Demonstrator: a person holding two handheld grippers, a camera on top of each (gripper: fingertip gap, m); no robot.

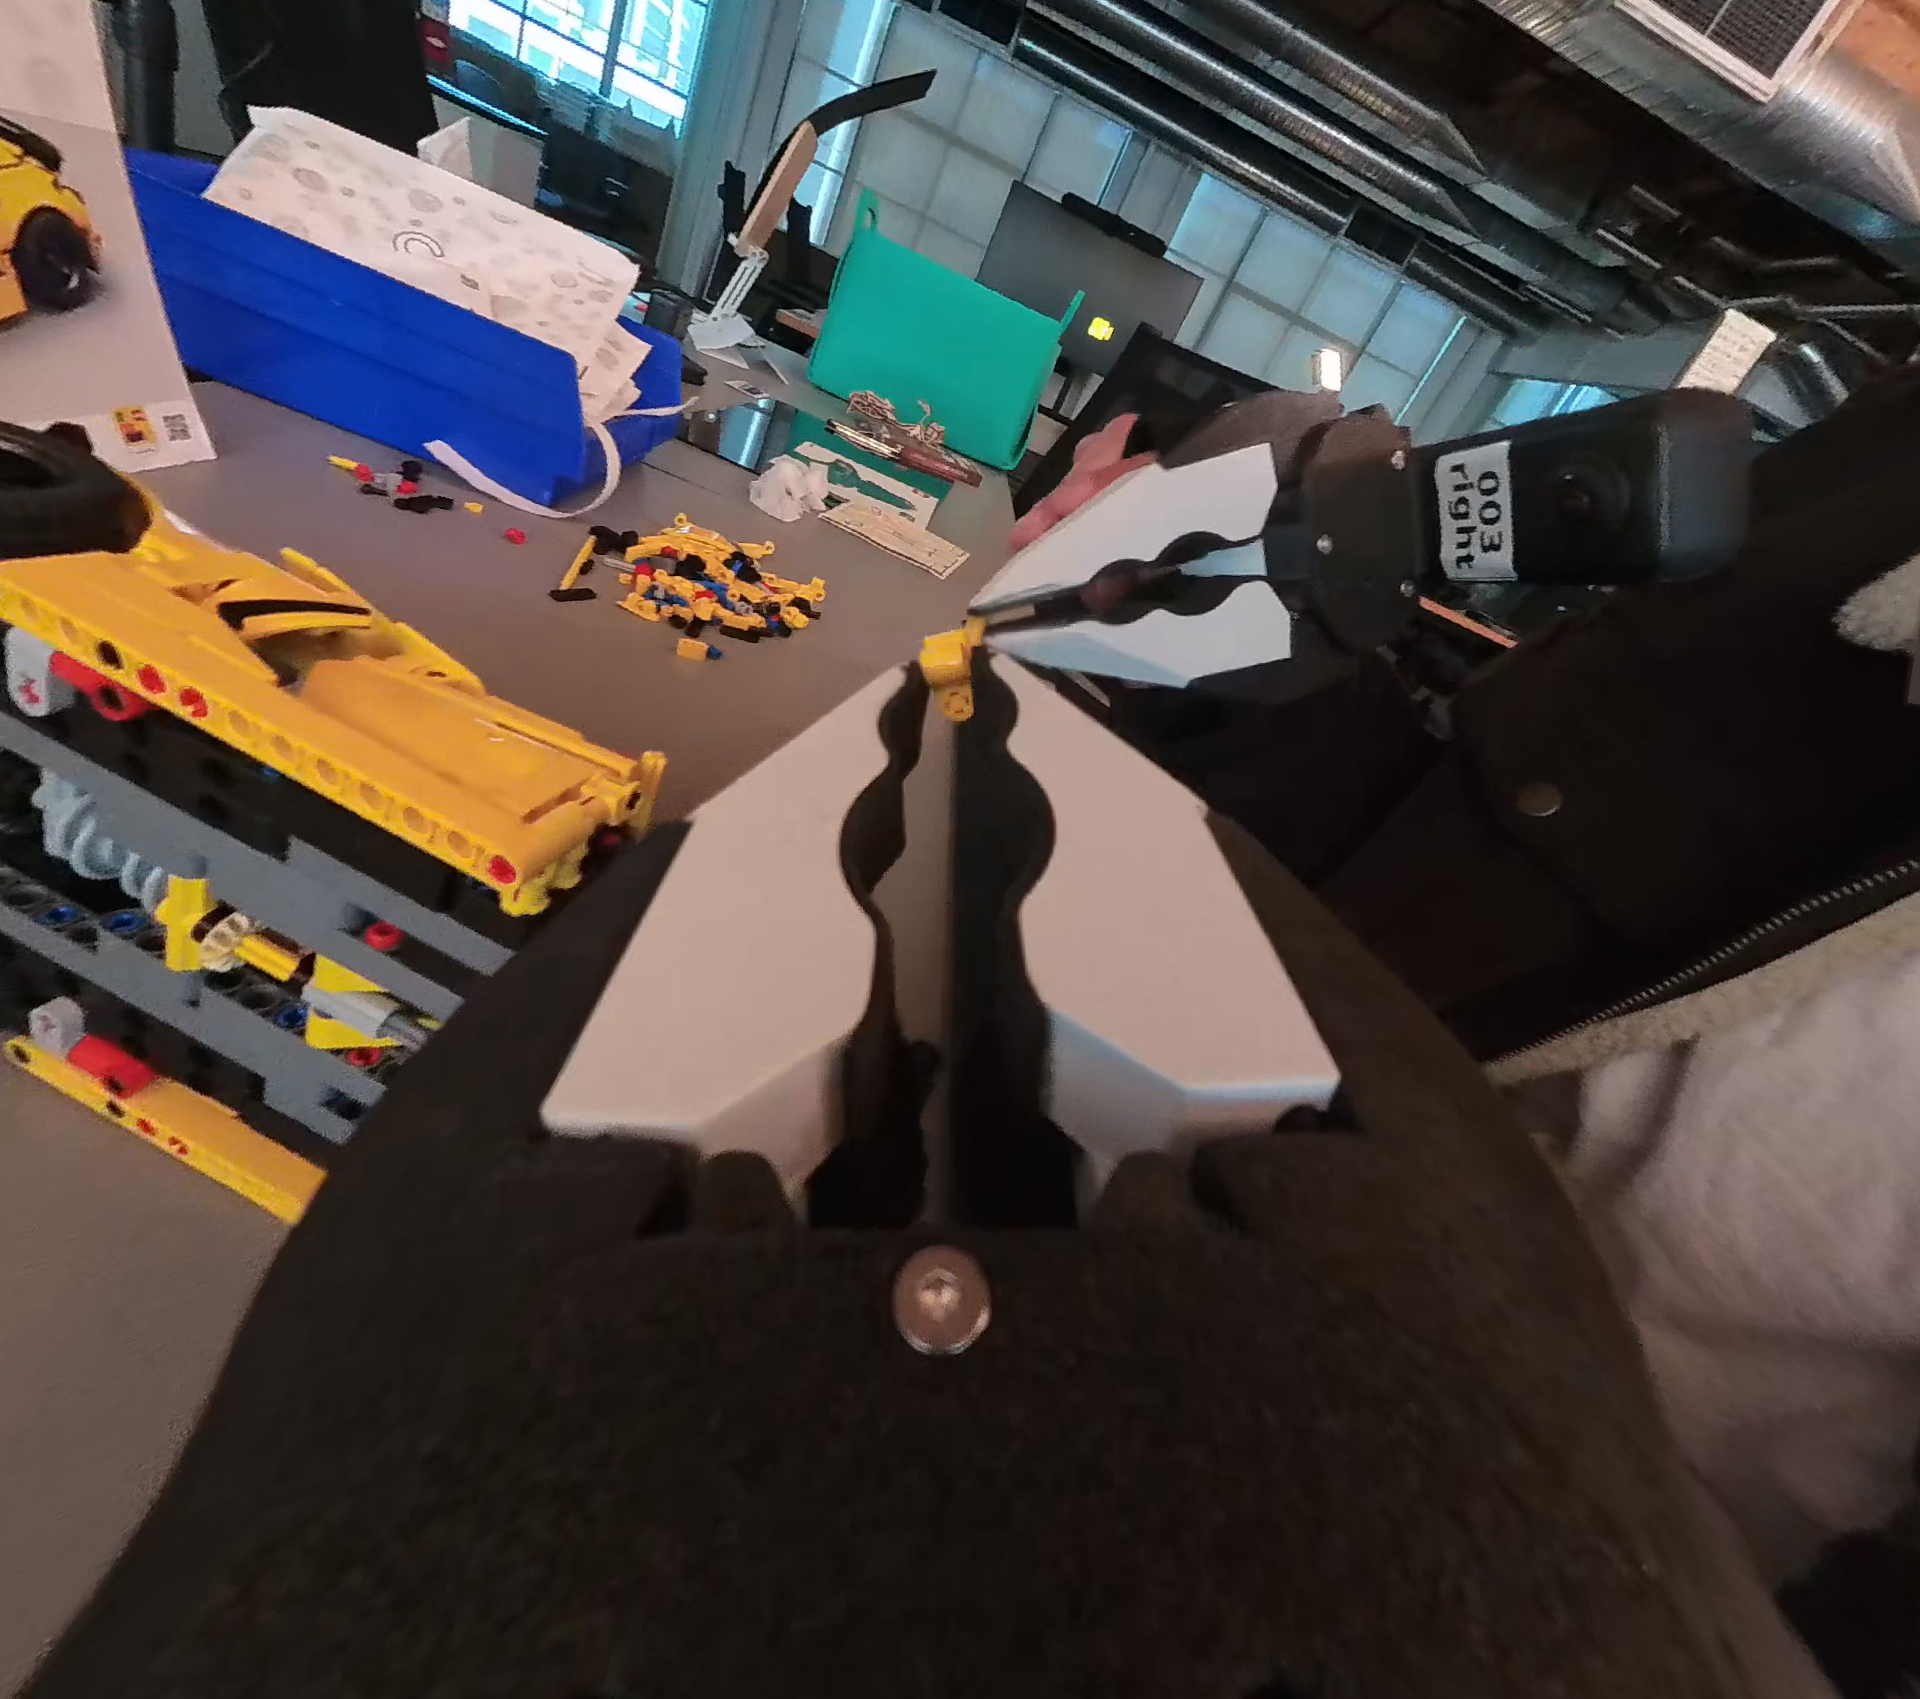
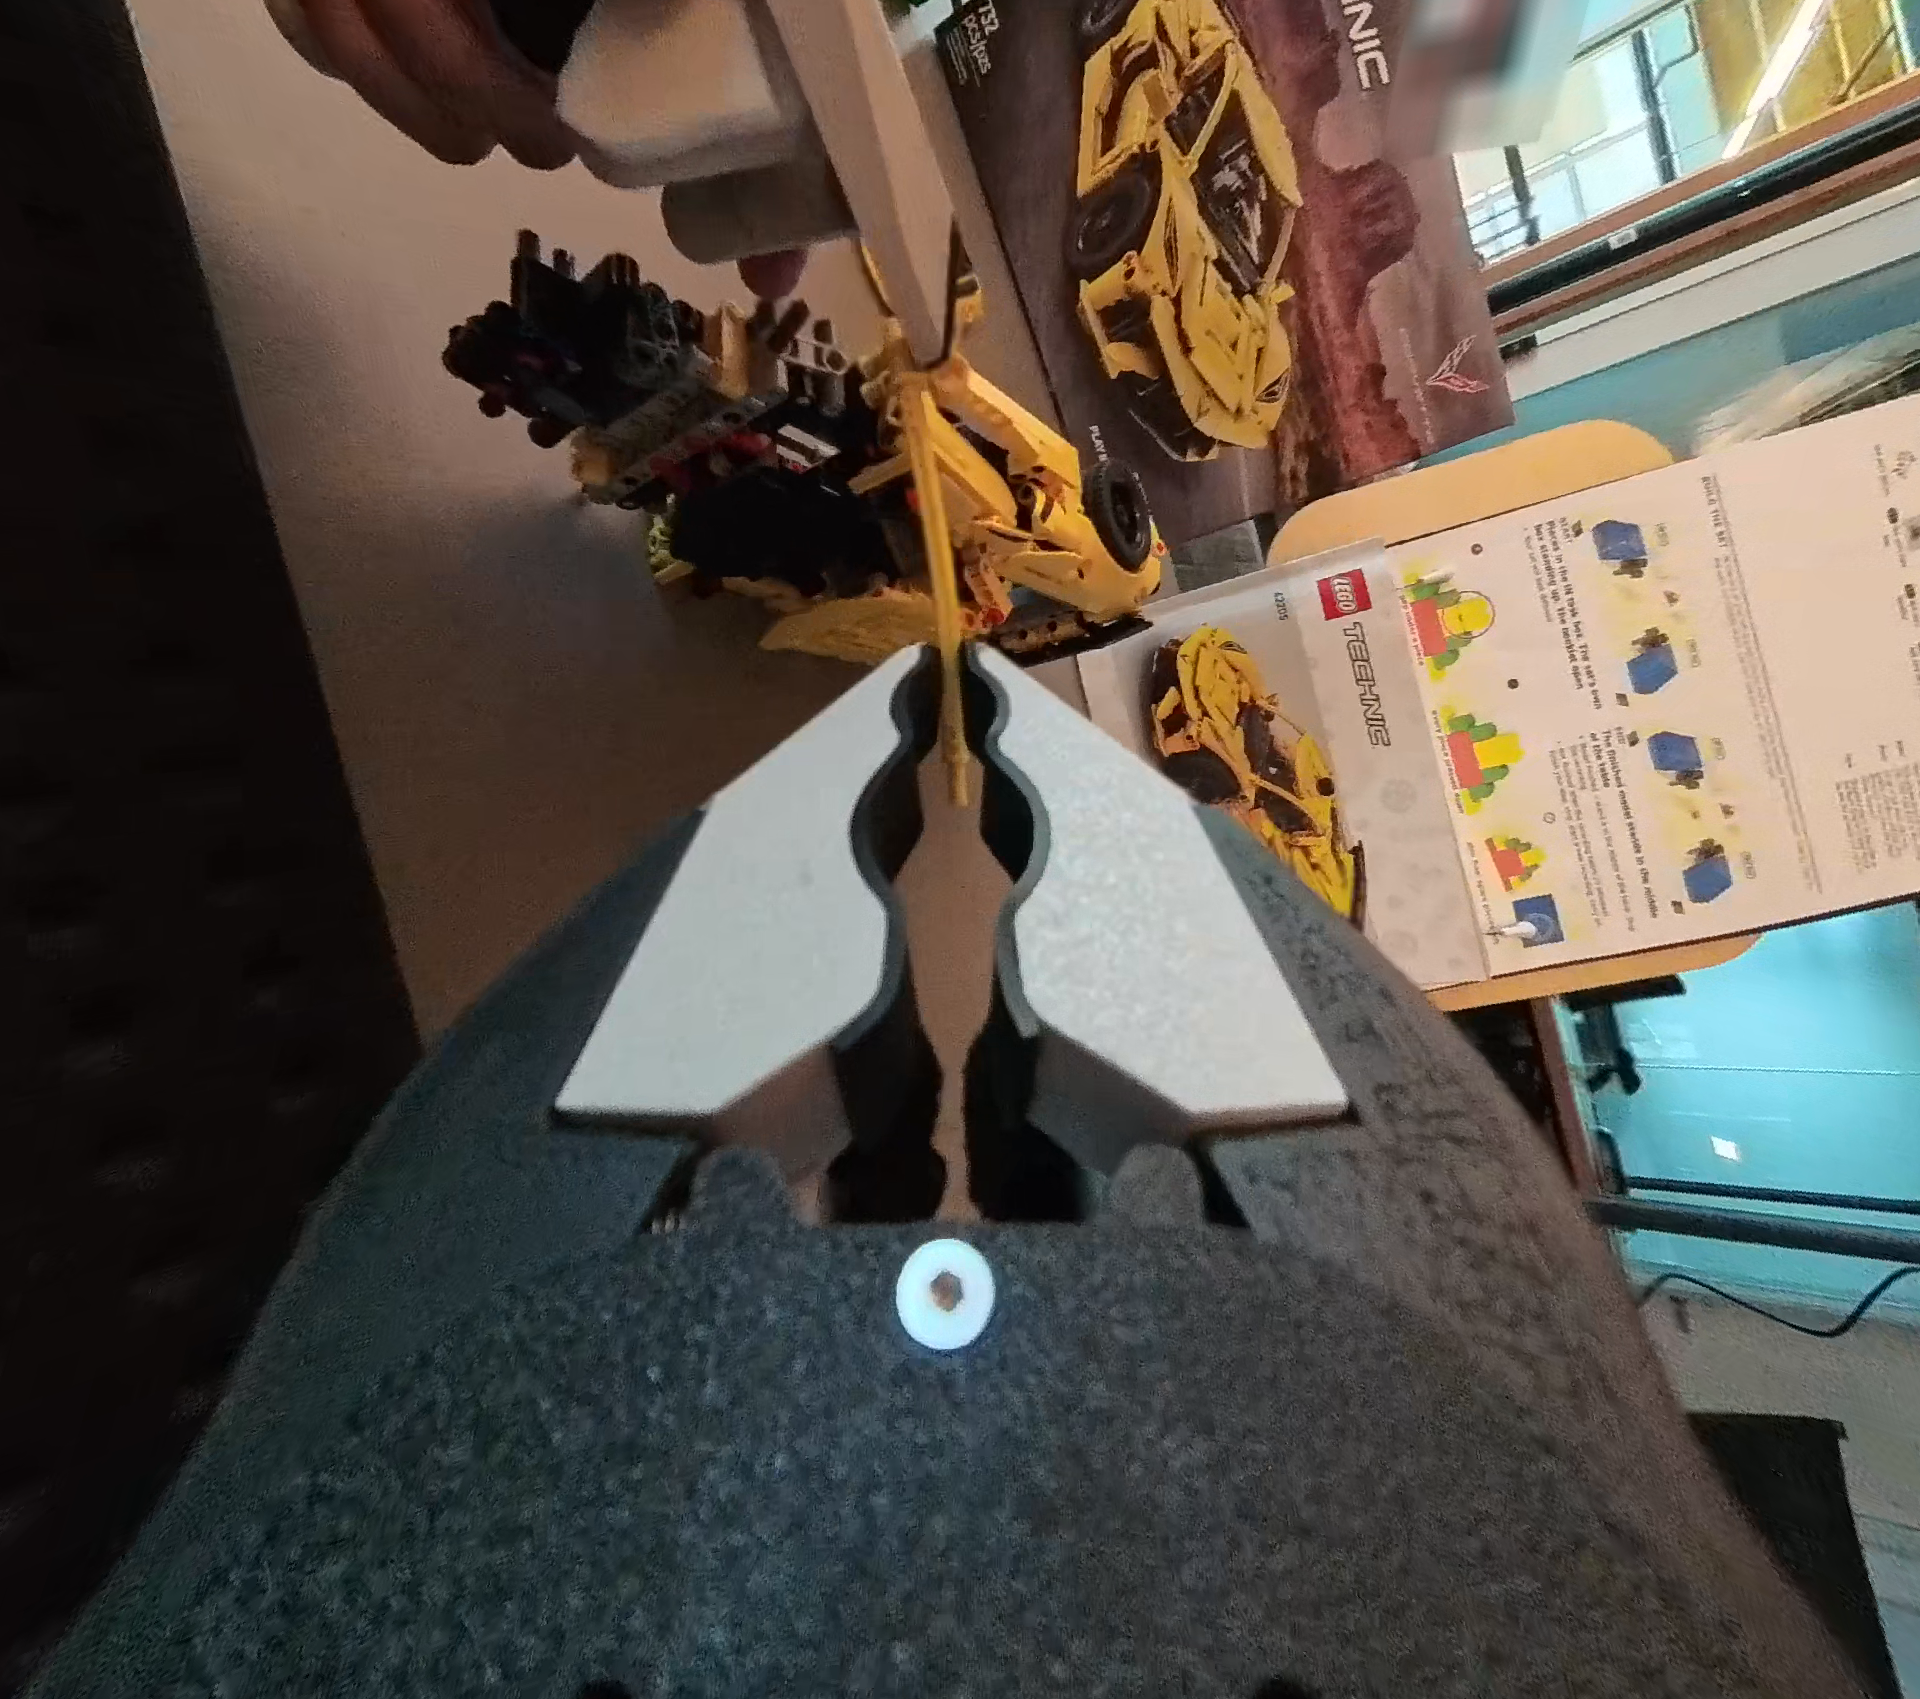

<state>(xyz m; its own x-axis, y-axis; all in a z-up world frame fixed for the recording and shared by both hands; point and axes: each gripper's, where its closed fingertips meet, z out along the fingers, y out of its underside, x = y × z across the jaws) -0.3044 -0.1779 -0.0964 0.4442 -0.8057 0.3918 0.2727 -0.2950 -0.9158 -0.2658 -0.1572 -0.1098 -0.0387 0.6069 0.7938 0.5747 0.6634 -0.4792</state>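
Two hand-held grippers meet in mid-air above the worktop (image 1: 727, 714). The left hand-held gripper (image 1: 948, 675) is pinched on a small yellow connector (image 1: 951, 662); the right hand-held gripper (image 2: 945, 662) is clamped on a thin yellow axle (image 2: 935, 548) whose far end reaches that connector. Both grips are at the very fingertips, so a skewed push could twist the axle loose or pop the connector out. Below lie a half-built yellow car (image 1: 343, 714), a pile of loose parts (image 1: 707, 579), a blue bin (image 1: 364, 340) and a green bag (image 1: 925, 340), all well clear.
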